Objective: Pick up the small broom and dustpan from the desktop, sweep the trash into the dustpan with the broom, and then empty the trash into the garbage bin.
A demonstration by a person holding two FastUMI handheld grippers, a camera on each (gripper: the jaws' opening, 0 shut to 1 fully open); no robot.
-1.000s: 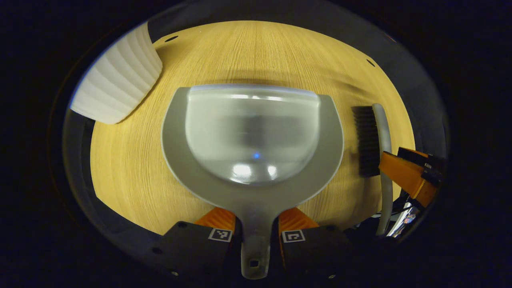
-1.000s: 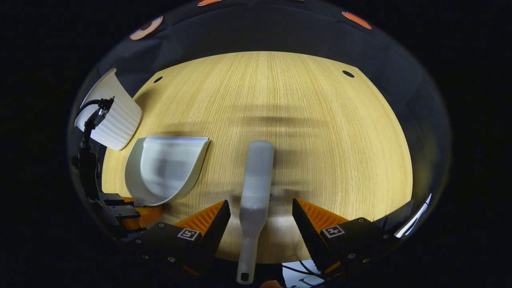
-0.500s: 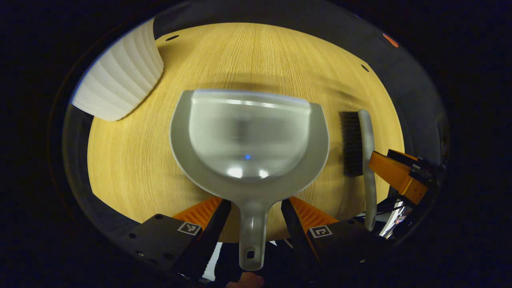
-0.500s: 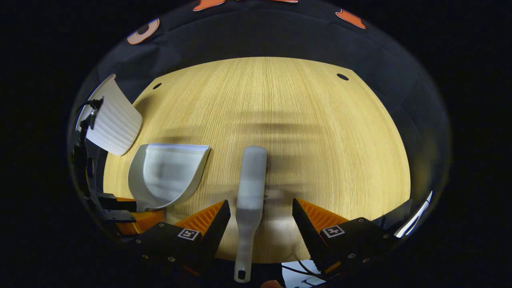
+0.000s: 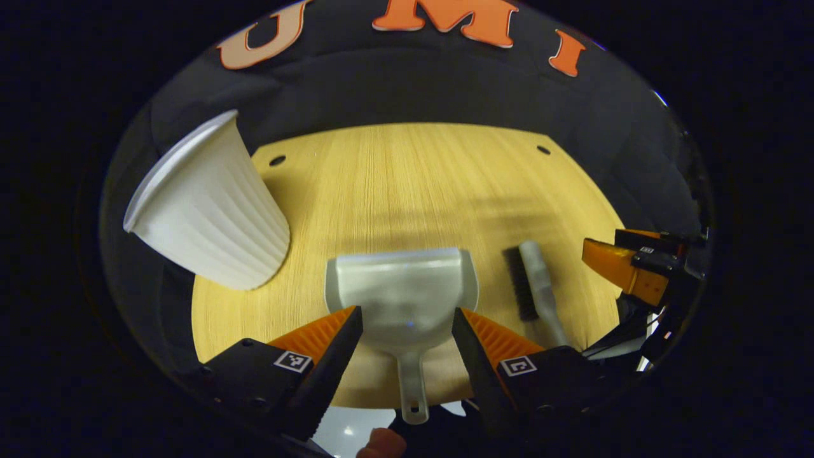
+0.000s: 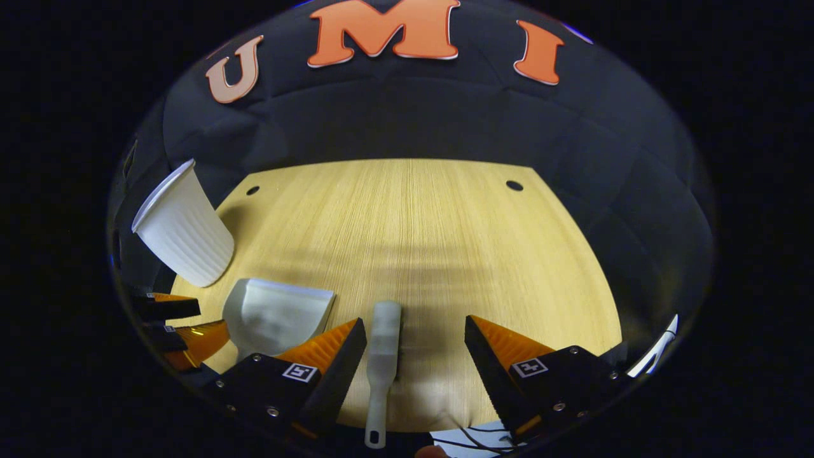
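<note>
Left gripper (image 5: 407, 327): two wedge-shaped fingers with ribbed inner faces, mounted on black angular blocks. One square fiducial marker per block; small round screws along block edges. Right gripper (image 6: 414, 337): same build, ribbed wedge fingers, black blocks, one square marker each, screws near block corners. Thin black cables trailing below right-hand block. Fingertip of holding hand at lower edge of both views.

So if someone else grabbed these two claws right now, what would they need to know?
Left claw: open, holding nothing, its fingers either side of the dustpan, not touching.
Right claw: open, holding nothing, lined up over the small broom.
Dustpan and broom lie flat, side by side on the desktop; the white ribbed garbage bin stands at the far left.
No trash visible on the wood; I can't tell whether sweeping is done.
</note>
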